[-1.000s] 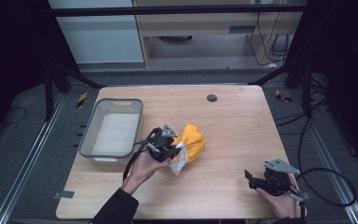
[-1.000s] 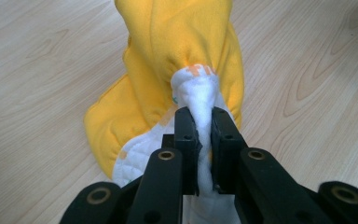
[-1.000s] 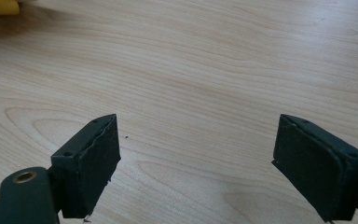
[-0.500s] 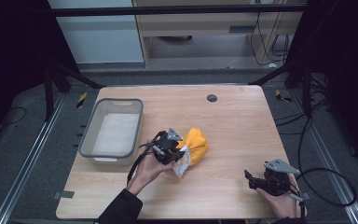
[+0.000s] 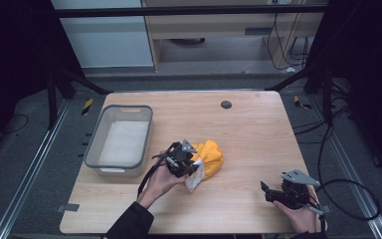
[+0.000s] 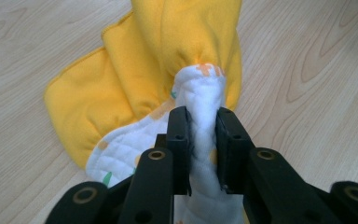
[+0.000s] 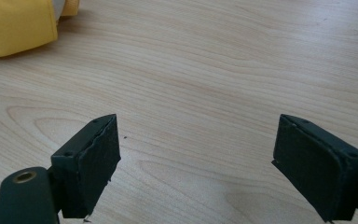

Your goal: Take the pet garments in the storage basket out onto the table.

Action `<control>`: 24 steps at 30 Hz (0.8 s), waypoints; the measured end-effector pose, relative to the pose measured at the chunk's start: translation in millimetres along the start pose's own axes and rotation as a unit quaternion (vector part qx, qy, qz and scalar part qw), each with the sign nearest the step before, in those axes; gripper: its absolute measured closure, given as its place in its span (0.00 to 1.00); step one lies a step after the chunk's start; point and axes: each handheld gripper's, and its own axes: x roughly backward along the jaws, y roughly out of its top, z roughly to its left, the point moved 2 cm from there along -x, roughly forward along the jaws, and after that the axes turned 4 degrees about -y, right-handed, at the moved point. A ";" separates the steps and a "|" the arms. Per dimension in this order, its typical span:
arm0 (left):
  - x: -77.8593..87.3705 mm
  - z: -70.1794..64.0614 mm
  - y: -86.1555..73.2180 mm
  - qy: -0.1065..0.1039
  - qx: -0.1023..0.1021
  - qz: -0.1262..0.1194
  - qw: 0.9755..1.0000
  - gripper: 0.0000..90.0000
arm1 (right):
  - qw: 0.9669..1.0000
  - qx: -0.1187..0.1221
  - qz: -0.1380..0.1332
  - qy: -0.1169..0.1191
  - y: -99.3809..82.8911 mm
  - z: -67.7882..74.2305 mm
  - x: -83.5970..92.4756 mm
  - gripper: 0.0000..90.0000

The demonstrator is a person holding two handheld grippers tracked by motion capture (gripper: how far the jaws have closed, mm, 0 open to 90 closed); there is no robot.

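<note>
A yellow cloth with a white quilted lining (image 5: 210, 158) lies bunched near the middle of the wooden table (image 5: 248, 129). My left gripper (image 5: 189, 167) is shut on a fold of its white edge. In the left gripper view the jaws pinch the white quilted fold, my left gripper (image 6: 200, 140) holding the cloth (image 6: 140, 70) as its yellow part spreads away over the wood. My right gripper (image 5: 267, 191) rests low near the table's front right, open, and in the right gripper view my right gripper (image 7: 196, 154) has only bare wood between its jaws. A corner of the cloth (image 7: 14, 23) shows at top left there.
A grey plastic bin (image 5: 122, 142) with a pale bottom stands at the table's left. A small dark round disc (image 5: 226, 104) sits near the far edge. Cables trail off the right side of the table.
My left gripper, holding the cloth, has shifted slightly to the right and toward the front edge, dragging the cloth with it. The right gripper has stayed put.
</note>
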 end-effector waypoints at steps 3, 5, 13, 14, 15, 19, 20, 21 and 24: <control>-1.7 -0.2 -0.5 0.001 -0.003 0.002 1.000 0.82 | 1.000 -0.001 0.001 0.001 0.0 0.2 0.2 0.16; -1.9 -0.6 -0.9 0.003 -0.007 0.002 1.000 0.80 | 1.000 -0.001 0.000 0.001 0.0 0.2 0.2 0.16; -1.4 -0.9 -2.7 0.008 -0.022 -0.007 1.000 0.58 | 1.000 0.000 0.001 0.002 -0.1 0.3 0.1 0.16; -1.2 -0.9 -2.6 0.008 -0.023 -0.008 1.000 0.56 | 1.000 0.001 0.001 0.001 -0.2 0.4 0.0 0.16; -0.3 -1.3 -2.4 0.008 -0.027 -0.010 1.000 0.52 | 1.000 0.001 0.001 0.001 -0.2 0.4 0.0 0.16; 2.4 -1.8 -2.7 0.009 -0.029 -0.014 0.999 0.45 | 1.000 -0.001 0.001 0.001 -0.3 0.0 0.2 0.16; 3.2 -1.9 -3.0 0.007 -0.028 -0.016 0.999 0.43 | 1.000 -0.001 0.001 0.001 -0.3 -0.1 0.2 0.16; 4.8 -2.1 -3.3 0.006 -0.028 -0.021 0.999 0.42 | 1.000 0.000 0.001 0.000 -0.3 -0.2 0.1 0.16; 10.4 -2.0 -4.3 0.003 -0.024 -0.036 0.999 0.35 | 1.000 0.000 0.001 0.001 -0.4 0.0 0.0 0.15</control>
